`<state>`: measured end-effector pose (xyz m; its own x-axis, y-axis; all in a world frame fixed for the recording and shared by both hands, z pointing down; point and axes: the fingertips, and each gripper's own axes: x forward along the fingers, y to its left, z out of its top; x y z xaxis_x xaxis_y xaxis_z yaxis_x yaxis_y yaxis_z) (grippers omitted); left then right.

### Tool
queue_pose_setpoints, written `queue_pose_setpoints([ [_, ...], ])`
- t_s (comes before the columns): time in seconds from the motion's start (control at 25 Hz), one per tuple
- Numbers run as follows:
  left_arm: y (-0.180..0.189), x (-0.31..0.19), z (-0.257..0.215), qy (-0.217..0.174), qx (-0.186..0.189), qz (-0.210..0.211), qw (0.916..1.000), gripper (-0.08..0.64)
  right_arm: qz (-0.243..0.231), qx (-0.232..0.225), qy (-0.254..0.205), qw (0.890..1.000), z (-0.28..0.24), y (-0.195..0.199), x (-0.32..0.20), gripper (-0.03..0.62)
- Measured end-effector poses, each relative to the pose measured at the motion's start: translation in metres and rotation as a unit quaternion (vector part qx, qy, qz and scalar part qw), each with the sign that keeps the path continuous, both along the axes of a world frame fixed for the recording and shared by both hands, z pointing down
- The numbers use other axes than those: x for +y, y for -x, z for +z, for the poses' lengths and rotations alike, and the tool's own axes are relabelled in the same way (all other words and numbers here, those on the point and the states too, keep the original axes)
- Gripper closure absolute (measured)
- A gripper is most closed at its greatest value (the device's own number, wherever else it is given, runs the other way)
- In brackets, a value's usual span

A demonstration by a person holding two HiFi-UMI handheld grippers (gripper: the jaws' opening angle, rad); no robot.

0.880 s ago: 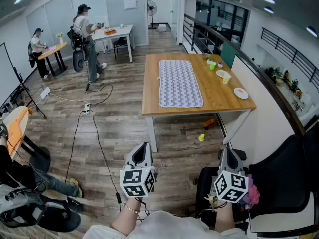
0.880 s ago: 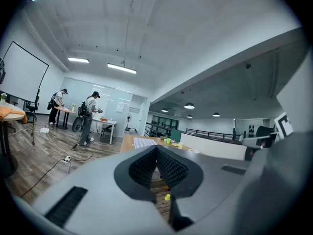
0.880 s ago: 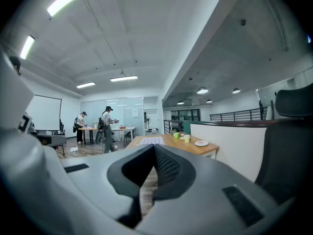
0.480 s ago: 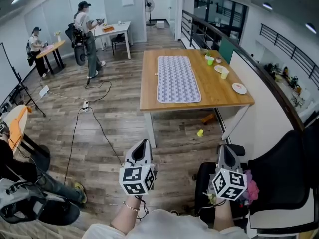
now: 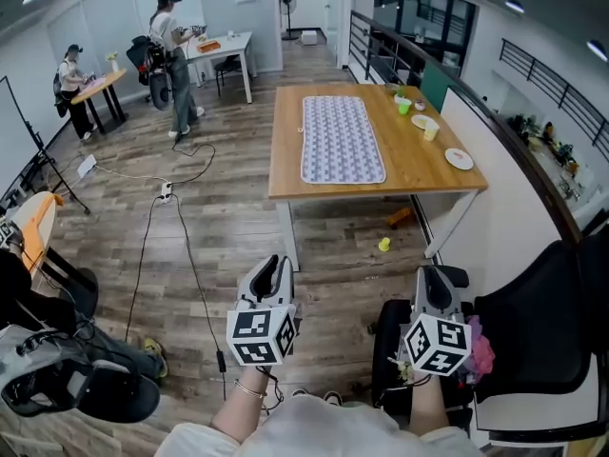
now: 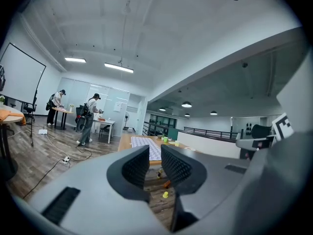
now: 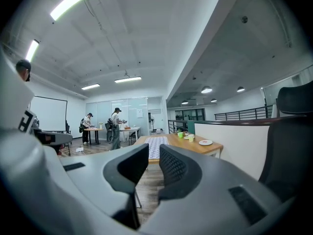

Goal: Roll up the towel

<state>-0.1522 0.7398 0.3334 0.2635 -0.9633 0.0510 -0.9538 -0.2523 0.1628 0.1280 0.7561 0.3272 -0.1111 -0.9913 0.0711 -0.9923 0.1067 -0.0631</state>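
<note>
We are recording the left gripper [image 5: 276, 263] at lower centre and the right gripper [image 5: 434, 274] at lower right, each with jaws drawn nearly together on nothing. The towel [image 5: 343, 139] is lying flat, unrolled, on the wooden table [image 5: 423, 168] at upper centre, well apart from both.
</note>
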Motion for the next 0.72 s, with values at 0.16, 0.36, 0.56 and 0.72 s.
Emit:
queue_pose_setpoints([
  [0.16, 0.001, 0.010, -0.008, -0.011, -0.007, 0.001, 0.9999, 0.444, -0.006, -0.001, -0.005, 1.000, -0.004, 0.001, 0.008, 0.479],
  [0.36, 0.002, 0.009, -0.007, -0.005, -0.005, 0.013, 0.9999, 0.340, -0.011, -0.007, -0.012, 1.000, -0.004, 0.003, 0.007, 0.368],
  [0.56, 0.006, 0.008, -0.016, -0.007, 0.001, 0.004, 1.0000, 0.213, -0.013, -0.014, -0.018, 1.000, -0.009, 0.003, 0.008, 0.275],
  [0.72, 0.017, 0.005, -0.025, -0.027, 0.013, -0.012, 0.9995, 0.132, -0.025, -0.044, -0.017, 0.999, -0.011, 0.011, 0.002, 0.127],
])
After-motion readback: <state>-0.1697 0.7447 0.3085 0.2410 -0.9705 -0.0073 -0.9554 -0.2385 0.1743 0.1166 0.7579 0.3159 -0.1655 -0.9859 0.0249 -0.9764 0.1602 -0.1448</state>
